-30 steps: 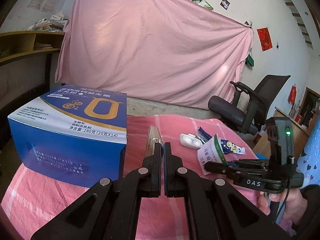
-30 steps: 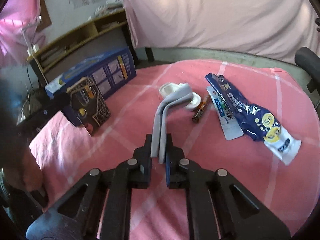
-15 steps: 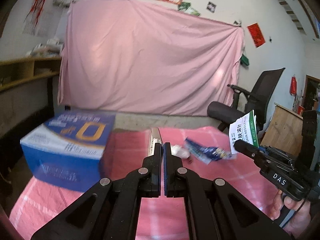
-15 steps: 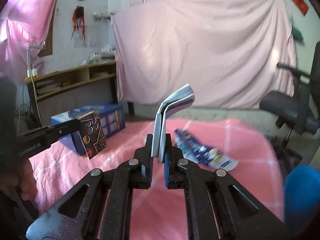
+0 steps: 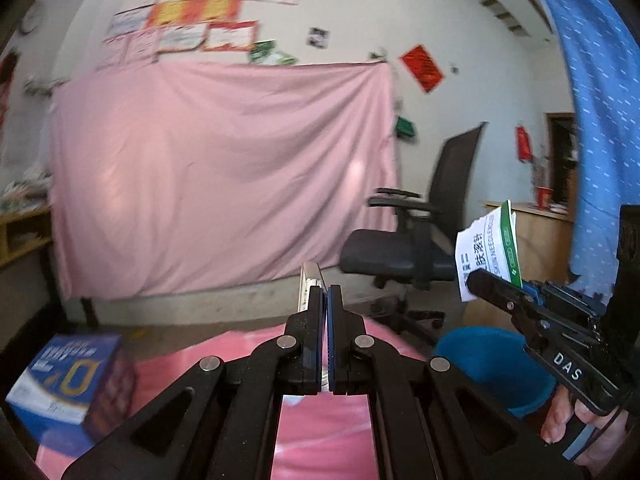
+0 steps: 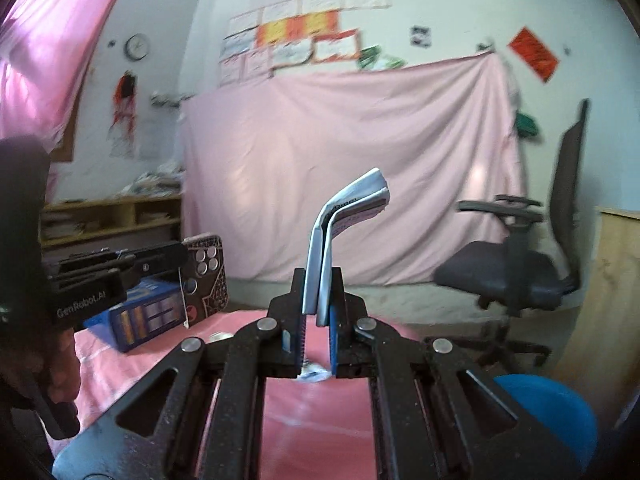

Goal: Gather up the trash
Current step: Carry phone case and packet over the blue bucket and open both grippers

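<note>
Two tools are loaded: the left tool [image 5: 325,312] is clenched on a patterned card [image 6: 205,276], the right tool [image 6: 318,312] on a folded white packet [image 6: 348,208]. A blue bin [image 5: 492,364] sits low, right of both. Release is best made directly over its mouth, one piece at a time.

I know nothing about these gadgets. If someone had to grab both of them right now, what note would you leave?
Left tongs: shut on a phone-case package, held above the pink-covered table.
Right tongs: shut on a folded white-and-green paper box.
Blue bin: beside the table, below the right tongs.
Done: both pieces lifted.
Left: probably drop both in the bin; the blue carton remains on the table.
</note>
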{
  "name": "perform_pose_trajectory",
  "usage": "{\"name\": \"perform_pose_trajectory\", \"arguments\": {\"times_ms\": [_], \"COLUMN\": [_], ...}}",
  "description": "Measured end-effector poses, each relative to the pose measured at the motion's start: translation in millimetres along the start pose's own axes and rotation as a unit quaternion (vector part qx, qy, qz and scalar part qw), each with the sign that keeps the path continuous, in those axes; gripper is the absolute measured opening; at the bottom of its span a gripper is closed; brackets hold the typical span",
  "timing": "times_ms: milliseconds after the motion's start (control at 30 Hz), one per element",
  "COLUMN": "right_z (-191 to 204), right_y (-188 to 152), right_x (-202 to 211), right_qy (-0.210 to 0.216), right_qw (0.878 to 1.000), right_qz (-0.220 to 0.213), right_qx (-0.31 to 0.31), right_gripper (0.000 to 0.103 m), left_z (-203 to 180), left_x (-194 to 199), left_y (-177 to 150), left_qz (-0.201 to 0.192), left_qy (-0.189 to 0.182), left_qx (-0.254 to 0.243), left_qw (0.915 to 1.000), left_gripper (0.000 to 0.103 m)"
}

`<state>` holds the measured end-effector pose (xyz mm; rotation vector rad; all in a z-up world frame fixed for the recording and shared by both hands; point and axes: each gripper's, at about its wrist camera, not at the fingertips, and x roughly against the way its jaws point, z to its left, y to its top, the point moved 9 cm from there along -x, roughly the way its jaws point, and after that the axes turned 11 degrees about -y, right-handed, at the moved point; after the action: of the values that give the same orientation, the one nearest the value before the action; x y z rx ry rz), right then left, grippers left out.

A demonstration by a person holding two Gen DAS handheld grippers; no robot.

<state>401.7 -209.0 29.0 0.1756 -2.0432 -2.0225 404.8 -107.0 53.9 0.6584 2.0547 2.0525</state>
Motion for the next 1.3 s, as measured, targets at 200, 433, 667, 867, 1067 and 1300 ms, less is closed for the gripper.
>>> {"name": "perform_pose_trajectory", "arguments": {"times_ms": [200, 433, 667, 867, 1067, 1300], "right_z": [-75, -157, -197, -212, -223, -232], "right_y": [-2, -39, -74, -88, -110, -131], "right_x": [17, 13, 0, -3, -7, -19], "right_qy": [-0.070, -0.139, -0.157, -0.161, -0.160, -0.156], "right_qw": [0.997, 0.985, 0.973, 0.966, 0.958, 0.947], "right_qz": [-0.005, 0.060, 0.120, 0.145, 0.175, 0.205], "right_qx": [-0.036, -0.085, -0.124, -0.143, -0.162, -0.189], "right_gripper": [0.035, 0.035, 0.035, 0.037, 0.039, 0.043], "left_z": [-75, -161, -207, -207, -198, -183], "left_x": [-49, -110, -163, -183, -197, -208], "left_y": [13, 1, -19, -49, -71, -87], "left_qz": [0.003, 0.031, 0.062, 0.099, 0.149, 0.202], "left_qy": [-0.068, -0.139, -0.176, -0.186, -0.191, -0.171], "left_qx": [-0.037, -0.042, -0.037, -0.019, 0.014, 0.036], "left_qw": [0.9970, 0.9889, 0.9817, 0.9773, 0.9700, 0.9637], "left_gripper": [0.000, 0.000, 0.000, 0.000, 0.000, 0.002]}}
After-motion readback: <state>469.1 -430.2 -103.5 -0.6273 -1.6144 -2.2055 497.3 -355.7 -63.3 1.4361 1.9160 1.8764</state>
